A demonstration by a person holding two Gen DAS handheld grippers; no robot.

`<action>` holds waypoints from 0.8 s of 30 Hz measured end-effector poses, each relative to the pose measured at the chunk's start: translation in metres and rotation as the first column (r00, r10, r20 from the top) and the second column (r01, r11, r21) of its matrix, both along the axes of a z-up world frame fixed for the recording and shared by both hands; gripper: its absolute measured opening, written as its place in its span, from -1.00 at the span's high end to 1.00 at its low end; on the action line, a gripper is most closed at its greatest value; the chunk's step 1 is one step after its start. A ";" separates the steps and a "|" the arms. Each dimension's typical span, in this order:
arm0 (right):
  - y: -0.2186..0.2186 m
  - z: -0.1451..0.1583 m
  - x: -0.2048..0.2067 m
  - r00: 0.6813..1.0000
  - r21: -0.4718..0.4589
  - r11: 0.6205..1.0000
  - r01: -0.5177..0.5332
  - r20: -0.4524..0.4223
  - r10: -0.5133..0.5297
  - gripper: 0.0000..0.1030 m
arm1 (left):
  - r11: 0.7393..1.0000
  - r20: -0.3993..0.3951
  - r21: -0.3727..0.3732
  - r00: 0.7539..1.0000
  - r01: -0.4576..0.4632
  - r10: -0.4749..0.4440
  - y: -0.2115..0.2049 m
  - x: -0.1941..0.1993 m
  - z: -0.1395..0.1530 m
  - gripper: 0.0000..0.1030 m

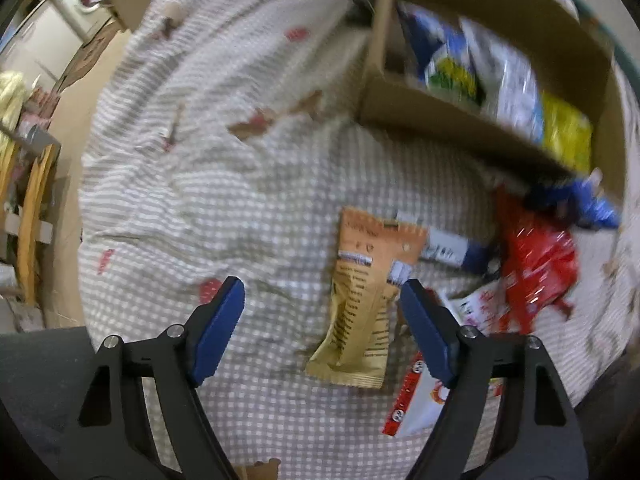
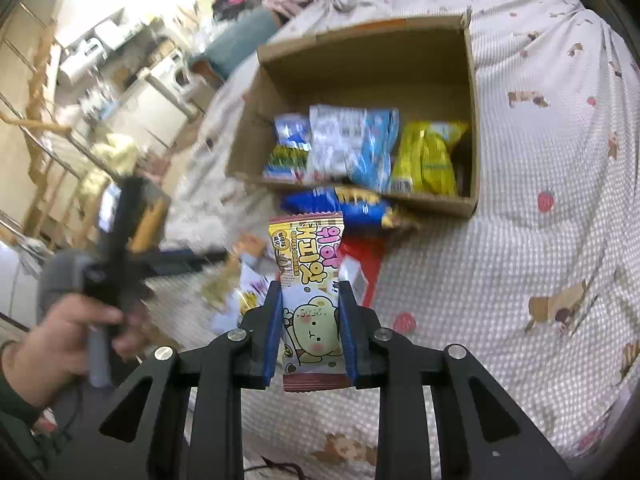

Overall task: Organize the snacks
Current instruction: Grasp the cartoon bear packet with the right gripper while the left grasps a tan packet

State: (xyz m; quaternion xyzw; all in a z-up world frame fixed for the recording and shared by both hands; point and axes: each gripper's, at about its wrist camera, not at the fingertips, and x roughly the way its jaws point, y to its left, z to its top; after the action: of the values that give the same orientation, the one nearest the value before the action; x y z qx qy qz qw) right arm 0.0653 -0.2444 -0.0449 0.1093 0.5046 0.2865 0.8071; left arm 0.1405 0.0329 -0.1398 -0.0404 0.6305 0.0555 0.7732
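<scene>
A cardboard box point(image 2: 474, 120) lies on the checked bedcover and holds several snack bags, among them a yellow bag point(image 2: 426, 158) and a white-blue bag point(image 2: 352, 144). The box also shows in the left wrist view point(image 1: 420, 108). My right gripper point(image 2: 309, 292) is shut on a pink-and-white cookie packet point(image 2: 310, 272), held above the bed in front of the box. My left gripper point(image 1: 320, 292) is open and empty above a tan snack packet point(image 1: 368, 300) lying on the bed. A red bag point(image 1: 536, 260) and a blue bag point(image 2: 344, 204) lie beside the box.
A red-and-white packet point(image 1: 412, 400) lies under the left gripper's right finger. The person's hand with the left gripper point(image 2: 112, 264) is at the left in the right wrist view. Wooden furniture point(image 1: 32, 216) and a washing machine point(image 1: 84, 0) stand beyond the bed's left edge.
</scene>
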 end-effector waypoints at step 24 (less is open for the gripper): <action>0.011 -0.019 0.017 1.000 -0.008 1.000 0.009 0.004 -0.009 0.47 | 0.997 -0.015 -0.074 1.000 0.005 -0.006 -0.003 0.002 -0.014 0.71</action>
State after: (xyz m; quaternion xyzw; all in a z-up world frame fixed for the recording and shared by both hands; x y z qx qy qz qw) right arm 0.0822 -0.2337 -0.0637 0.1078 0.5037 0.2812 0.8097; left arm 0.1430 0.0297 -0.1541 -0.0666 0.6381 0.0302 0.7665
